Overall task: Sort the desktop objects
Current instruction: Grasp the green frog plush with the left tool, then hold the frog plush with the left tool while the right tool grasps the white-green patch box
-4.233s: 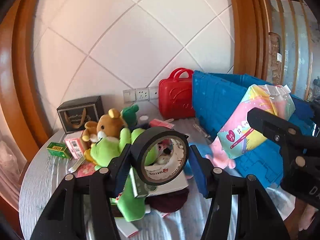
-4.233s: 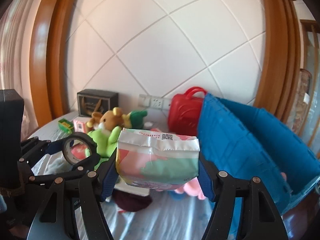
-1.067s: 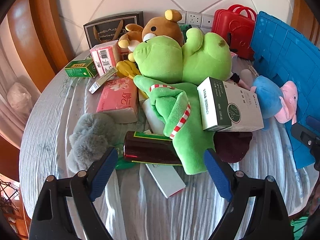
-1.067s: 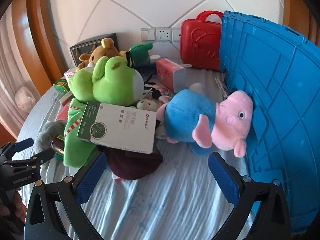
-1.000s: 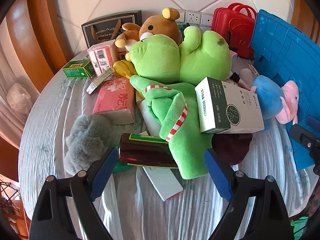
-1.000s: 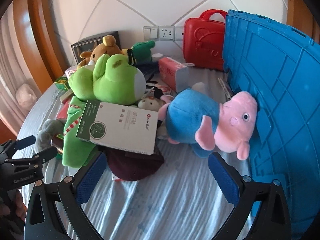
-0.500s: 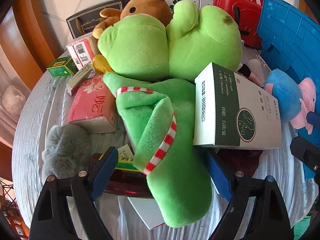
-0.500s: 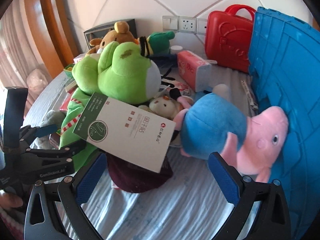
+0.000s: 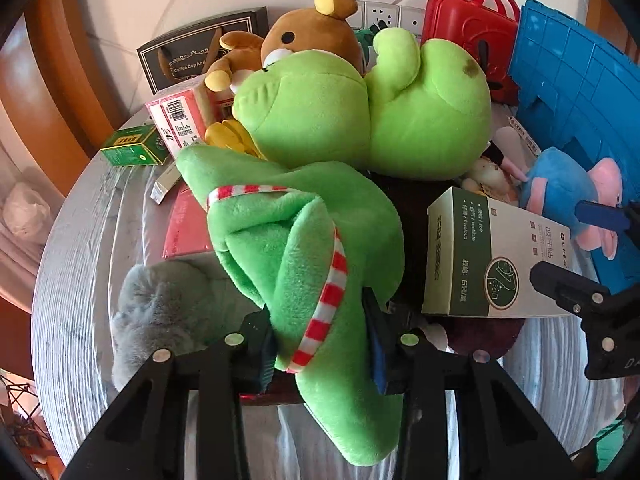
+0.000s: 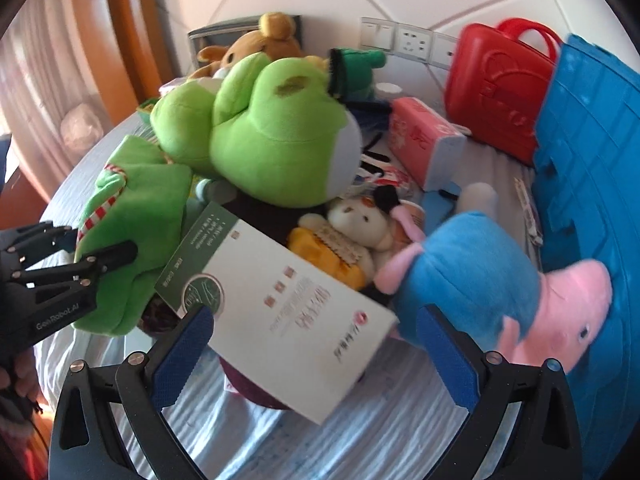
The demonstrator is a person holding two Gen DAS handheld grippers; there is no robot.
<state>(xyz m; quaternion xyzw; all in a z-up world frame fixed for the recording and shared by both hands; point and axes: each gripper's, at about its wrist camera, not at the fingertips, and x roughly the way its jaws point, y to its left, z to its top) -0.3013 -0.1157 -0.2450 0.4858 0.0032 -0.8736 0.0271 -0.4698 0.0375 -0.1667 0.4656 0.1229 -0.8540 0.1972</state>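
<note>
White diagonal-tiled wall and curved wooden trim are seen behind a round tabletop [image 9: 76, 280] covered with a pale grey-blue ribbed cloth, on which a heap of objects is piled.

Legible writing: "Coffee Cup And" is printed in gold on a black box [image 9: 192, 56] at the rear; "GenRobot.AI" is marked on the left gripper's body, as seen from the right wrist view. A white-and-dark-green carton [image 10: 280, 300] carries Chinese text and a round green emblem; its smaller print is not readable. A pink tissue pack [image 10: 420, 140] bears red characters, and a barcode is visible on a pink-and-white box [image 9: 180, 120]. The label on a small green box [image 9: 132, 148] is too small to be read.

A green plush garment with red-and-white striped trim [image 9: 304, 264] is draped at the front of the pile, below a large bright green plush frog [image 9: 360, 120] and a brown bear [image 9: 316, 36]. The left gripper [image 9: 320, 348] is closing, its blue pads pressed against both sides of the garment's lower part. The right gripper [image 10: 316, 352] is spread wide and grasps nothing; the carton's near corner lies between its fingers, untouched. A blue-and-pink pig plush [image 10: 500, 288] lies against a blue crate [image 10: 592, 168], with a red case [image 10: 500, 92] behind.
</note>
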